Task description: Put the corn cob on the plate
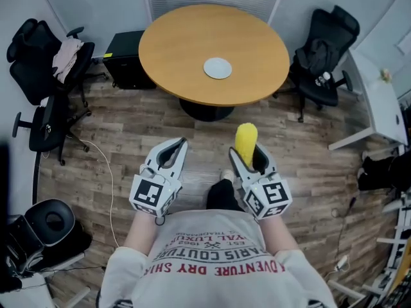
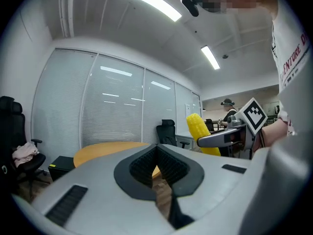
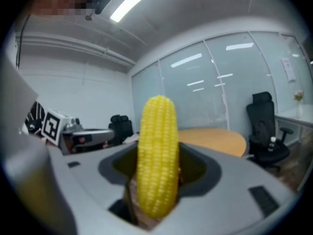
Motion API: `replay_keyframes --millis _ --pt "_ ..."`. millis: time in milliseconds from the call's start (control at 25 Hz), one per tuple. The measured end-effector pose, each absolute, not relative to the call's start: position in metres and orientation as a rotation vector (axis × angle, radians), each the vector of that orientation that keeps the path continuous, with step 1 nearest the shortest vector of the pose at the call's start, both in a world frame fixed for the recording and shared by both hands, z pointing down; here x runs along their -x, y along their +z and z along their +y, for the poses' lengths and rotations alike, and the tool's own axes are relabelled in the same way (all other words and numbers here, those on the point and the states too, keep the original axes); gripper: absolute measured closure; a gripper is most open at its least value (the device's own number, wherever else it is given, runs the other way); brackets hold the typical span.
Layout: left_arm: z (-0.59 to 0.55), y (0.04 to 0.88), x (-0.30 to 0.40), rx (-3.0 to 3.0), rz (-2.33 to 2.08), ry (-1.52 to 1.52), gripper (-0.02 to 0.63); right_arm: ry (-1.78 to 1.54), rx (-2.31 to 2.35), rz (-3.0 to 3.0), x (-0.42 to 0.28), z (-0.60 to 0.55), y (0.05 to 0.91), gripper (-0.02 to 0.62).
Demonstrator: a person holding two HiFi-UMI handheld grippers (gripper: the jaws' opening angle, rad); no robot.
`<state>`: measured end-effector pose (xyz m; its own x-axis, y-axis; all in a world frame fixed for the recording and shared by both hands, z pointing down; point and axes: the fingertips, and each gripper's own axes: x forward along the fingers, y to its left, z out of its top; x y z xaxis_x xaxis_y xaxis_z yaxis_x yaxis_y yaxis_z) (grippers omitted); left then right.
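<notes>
My right gripper (image 1: 247, 154) is shut on a yellow corn cob (image 1: 246, 142), which stands upright between the jaws and fills the middle of the right gripper view (image 3: 157, 160). The small white plate (image 1: 218, 68) lies near the middle of the round wooden table (image 1: 173, 43), well ahead of both grippers. My left gripper (image 1: 173, 153) is held beside the right one, shut with nothing in it; its jaws meet in the left gripper view (image 2: 157, 173), where the corn cob (image 2: 201, 131) shows off to the right.
Black office chairs stand at the left (image 1: 48, 63) and right (image 1: 324, 53) of the table. A white desk (image 1: 382, 104) is at the far right, a black box (image 1: 125, 56) by the table's left. A cable (image 1: 106, 172) trails over the wooden floor.
</notes>
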<state>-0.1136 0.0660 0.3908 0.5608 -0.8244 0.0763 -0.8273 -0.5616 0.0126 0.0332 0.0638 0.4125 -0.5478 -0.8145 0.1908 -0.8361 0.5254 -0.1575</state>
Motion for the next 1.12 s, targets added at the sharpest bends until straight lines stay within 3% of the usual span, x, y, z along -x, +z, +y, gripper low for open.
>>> replay_keyframes --millis 680,1120 --pt "-0.139 0.395 0.001 -2.597 -1.658 0.111 0.572 0.344 -1.186 -2.724 -0.139 -0.161 0.423 0.333" --pt "-0.220 0.413 0.022 -2.512 -1.693 0.137 0.572 0.384 -1.116 -2.699 -0.122 -0.247 0.443 0.333"
